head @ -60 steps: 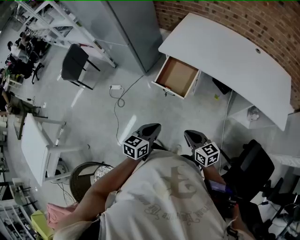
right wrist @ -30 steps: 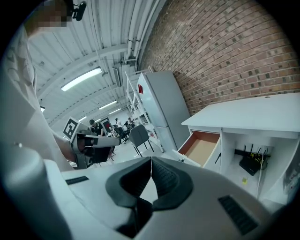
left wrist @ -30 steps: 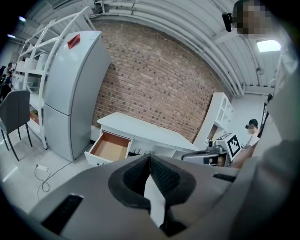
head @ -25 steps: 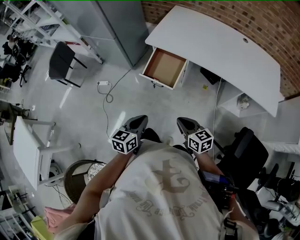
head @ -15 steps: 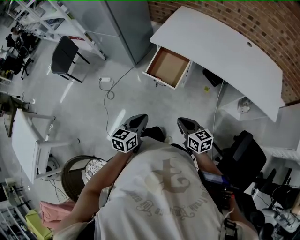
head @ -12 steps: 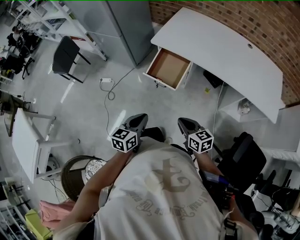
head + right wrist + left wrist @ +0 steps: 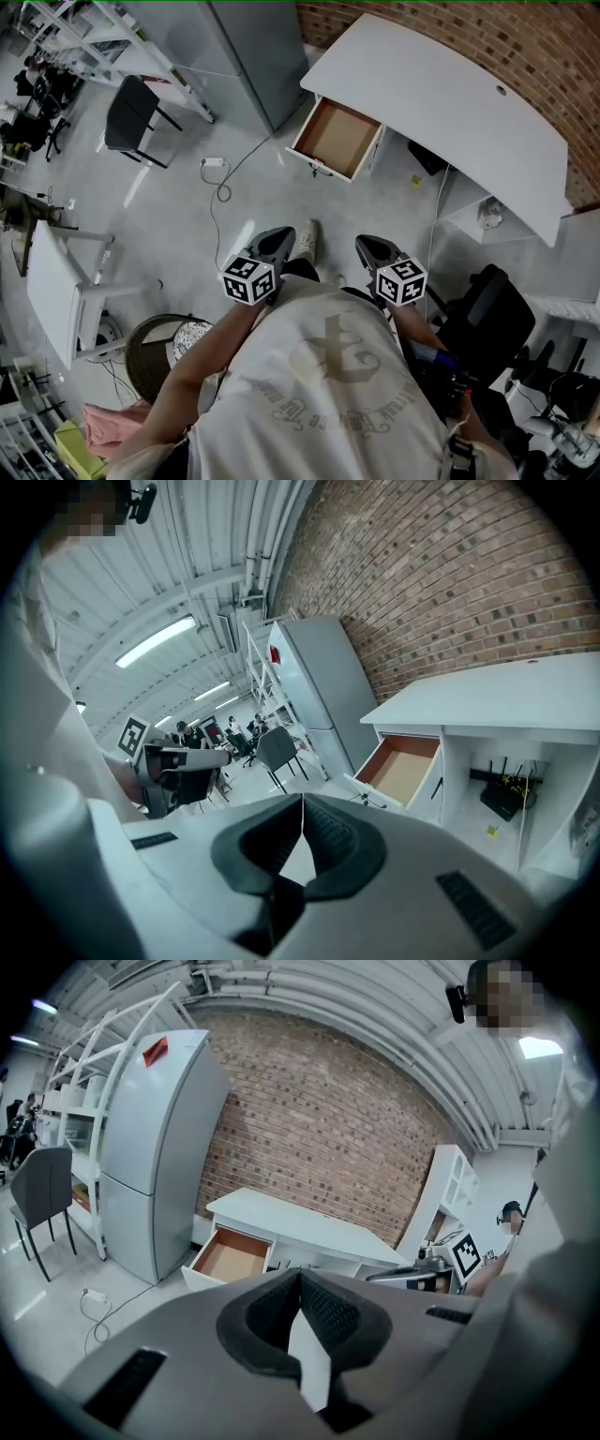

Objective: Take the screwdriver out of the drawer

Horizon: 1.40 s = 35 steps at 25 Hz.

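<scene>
The white desk [image 7: 441, 94] stands against the brick wall with its drawer [image 7: 336, 139] pulled open. The drawer [image 7: 228, 1253] shows a bare brown bottom, and no screwdriver is visible in it. The same drawer [image 7: 403, 766] appears in the right gripper view. My left gripper [image 7: 278, 240] and right gripper [image 7: 371, 247] are held side by side in front of my chest, well short of the desk. The left gripper [image 7: 300, 1283] is shut with nothing between its pads. The right gripper [image 7: 302, 806] is likewise shut and empty.
A grey fridge [image 7: 253, 47] stands left of the desk, a dark chair [image 7: 141, 117] beyond it. A cable with a plug [image 7: 220, 178] lies on the floor between me and the drawer. A black office chair [image 7: 487, 309] is at my right, a stool [image 7: 169, 347] and a white table [image 7: 52, 291] at my left.
A light shoe has appeared on the floor between the two grippers as the person steps toward the desk. Both grippers keep their places, still shut.
</scene>
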Each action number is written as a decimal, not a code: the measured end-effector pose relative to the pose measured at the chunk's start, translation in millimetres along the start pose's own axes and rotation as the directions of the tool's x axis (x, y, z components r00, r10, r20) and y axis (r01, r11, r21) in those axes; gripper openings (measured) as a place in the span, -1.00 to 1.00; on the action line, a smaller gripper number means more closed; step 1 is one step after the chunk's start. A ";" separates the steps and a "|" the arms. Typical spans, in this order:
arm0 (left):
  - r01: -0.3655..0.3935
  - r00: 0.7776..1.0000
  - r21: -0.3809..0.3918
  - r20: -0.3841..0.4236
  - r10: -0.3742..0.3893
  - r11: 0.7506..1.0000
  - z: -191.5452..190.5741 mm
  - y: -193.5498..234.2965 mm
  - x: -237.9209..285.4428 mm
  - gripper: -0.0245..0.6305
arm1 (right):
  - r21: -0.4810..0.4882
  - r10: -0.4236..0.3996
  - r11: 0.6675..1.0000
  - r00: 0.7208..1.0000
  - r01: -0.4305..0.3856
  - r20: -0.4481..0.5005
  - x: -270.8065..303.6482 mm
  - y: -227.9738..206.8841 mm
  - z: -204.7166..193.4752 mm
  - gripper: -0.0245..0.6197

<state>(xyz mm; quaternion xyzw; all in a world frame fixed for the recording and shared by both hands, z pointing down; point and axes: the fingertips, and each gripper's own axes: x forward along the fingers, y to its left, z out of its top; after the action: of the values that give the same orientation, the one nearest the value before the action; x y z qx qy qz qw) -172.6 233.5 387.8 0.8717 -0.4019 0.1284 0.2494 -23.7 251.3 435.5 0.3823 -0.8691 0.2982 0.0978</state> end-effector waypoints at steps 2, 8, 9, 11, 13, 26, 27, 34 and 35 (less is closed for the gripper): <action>0.003 1.000 -0.006 0.000 -0.003 1.000 0.4 2.6 4.5 -0.86 | -0.001 -0.006 1.000 1.000 0.006 -0.004 1.5 -3.3 1.1 -0.85; 0.044 0.999 -0.003 -0.008 -0.044 0.999 6.4 2.9 29.2 -0.86 | -0.002 -0.039 0.999 0.999 0.039 -0.002 3.9 -20.1 13.5 -0.85; 0.049 0.999 -0.004 -0.011 -0.050 0.999 6.9 4.1 32.8 -0.86 | -0.001 -0.043 0.999 0.999 0.043 -0.004 4.6 -22.3 14.1 -0.85; 0.058 0.998 -0.007 -0.016 -0.058 0.998 8.7 7.9 40.0 -0.86 | 0.003 -0.053 0.999 0.999 0.053 -0.007 6.7 -27.6 15.0 -0.85; 0.064 0.998 -0.008 -0.020 -0.064 0.998 12.1 13.1 47.6 -0.86 | 0.008 -0.063 0.998 0.998 0.063 -0.010 10.1 -33.5 17.0 -0.85; 0.079 0.996 -0.015 -0.032 -0.079 0.997 48.8 52.6 93.9 -0.86 | 0.010 -0.077 0.997 0.997 0.077 -0.013 49.9 -64.6 61.3 -0.85; 0.078 0.996 -0.018 -0.034 -0.078 0.997 51.0 56.3 96.7 -0.86 | 0.012 -0.078 0.997 0.997 0.078 -0.015 53.2 -66.8 64.1 -0.85; 0.085 0.995 -0.029 -0.042 -0.087 0.996 66.6 83.7 116.8 -0.86 | 0.017 -0.093 0.995 0.995 0.094 -0.019 77.3 -79.8 83.6 -0.85; 0.091 0.995 -0.029 -0.042 -0.092 0.995 69.8 87.0 119.9 -0.86 | 0.018 -0.099 0.995 0.995 0.099 -0.018 79.8 -81.7 86.8 -0.85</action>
<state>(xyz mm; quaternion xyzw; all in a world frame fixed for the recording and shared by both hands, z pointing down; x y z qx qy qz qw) -160.2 71.6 408.7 0.8827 -0.3579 0.1302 0.2754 -14.5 108.2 433.8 0.4232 -0.8454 0.3043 0.1164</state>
